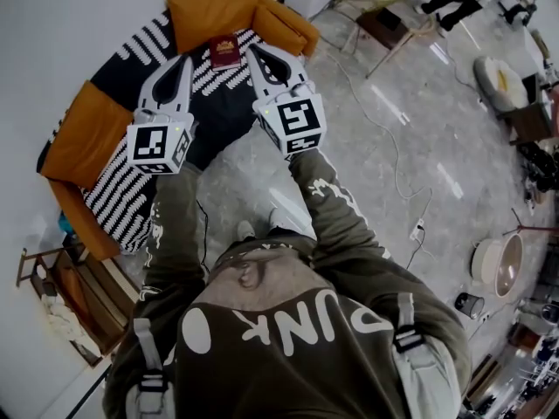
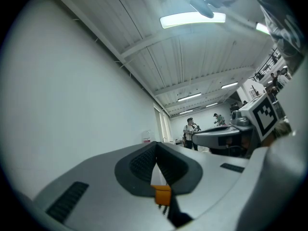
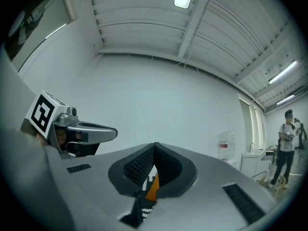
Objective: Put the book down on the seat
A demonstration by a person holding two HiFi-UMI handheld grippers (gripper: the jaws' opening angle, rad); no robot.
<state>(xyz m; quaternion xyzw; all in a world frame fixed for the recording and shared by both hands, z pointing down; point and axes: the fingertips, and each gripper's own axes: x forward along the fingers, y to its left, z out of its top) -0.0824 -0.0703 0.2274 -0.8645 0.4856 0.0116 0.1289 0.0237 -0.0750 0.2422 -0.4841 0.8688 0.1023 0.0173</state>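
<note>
The book (image 1: 224, 52), dark red, lies flat at the back of the sofa's seat (image 1: 223, 103), its far edge against the orange back cushion (image 1: 214, 7). The left gripper (image 1: 185, 61) has its fingers pressed together with nothing between them, and its own view shows only the bare pads meeting. The right gripper (image 1: 253, 53) is the same, pads together and empty.

From the head view both closed tips hang over the sofa, one at each side of the book. Whether either touches it cannot be told. Both gripper views look over the sofa at the white wall (image 3: 159, 95) and the ceiling, and each catches the other gripper alongside.

A black-and-white striped cover (image 1: 118, 199) drapes the sofa's seat and front. Orange side cushions (image 1: 83, 138) close the sofa in on both sides. Beyond the sofa's front spreads a marbled grey floor (image 1: 384, 138) with a white cable (image 1: 395, 160) trailing across it. A wooden rack (image 1: 52, 286) stands beside the sofa's left end.
</note>
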